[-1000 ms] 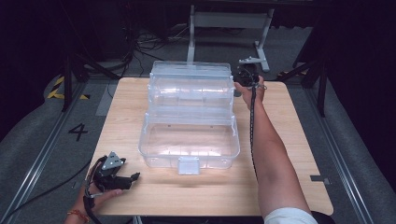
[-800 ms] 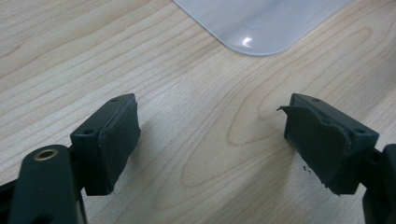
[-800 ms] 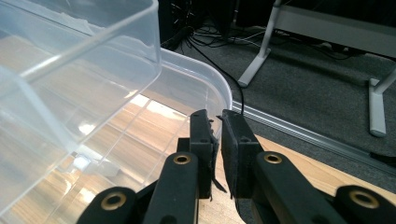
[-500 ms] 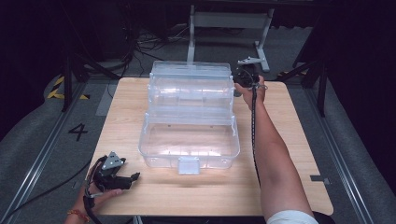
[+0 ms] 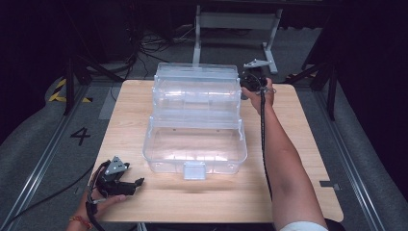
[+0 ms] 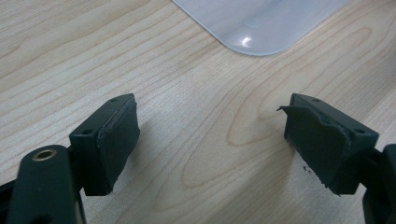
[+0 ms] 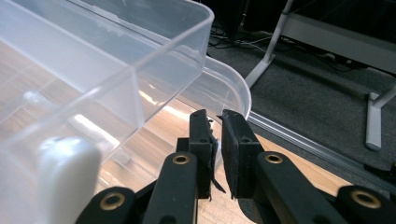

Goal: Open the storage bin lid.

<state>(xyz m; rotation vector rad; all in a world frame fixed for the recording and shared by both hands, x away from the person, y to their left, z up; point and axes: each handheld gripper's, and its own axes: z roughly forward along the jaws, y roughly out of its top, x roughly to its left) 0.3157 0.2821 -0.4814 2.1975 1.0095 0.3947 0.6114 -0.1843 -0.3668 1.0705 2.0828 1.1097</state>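
Observation:
A clear plastic box [image 5: 197, 125] with stepped trays stands open in the middle of the wooden table [image 5: 298, 144]. My right gripper [image 5: 248, 82] is at the box's far right corner. In the right gripper view the right gripper [image 7: 218, 126] has its jaws pinched on the curved clear rim [image 7: 233, 88] of the box [image 7: 116, 60]. My left gripper [image 5: 137, 183] rests low at the table's near left, apart from the box. In the left gripper view the left gripper [image 6: 210, 140] stands wide open over bare wood, with a corner of the box [image 6: 261, 23] ahead.
A grey metal stand [image 5: 235, 19] and cables [image 5: 144, 38] lie on the floor behind the table. A floor mark "4" [image 5: 81, 135] is to the left. The box's front latch [image 5: 194, 169] faces the near edge. Bare wood runs along the near and right sides.

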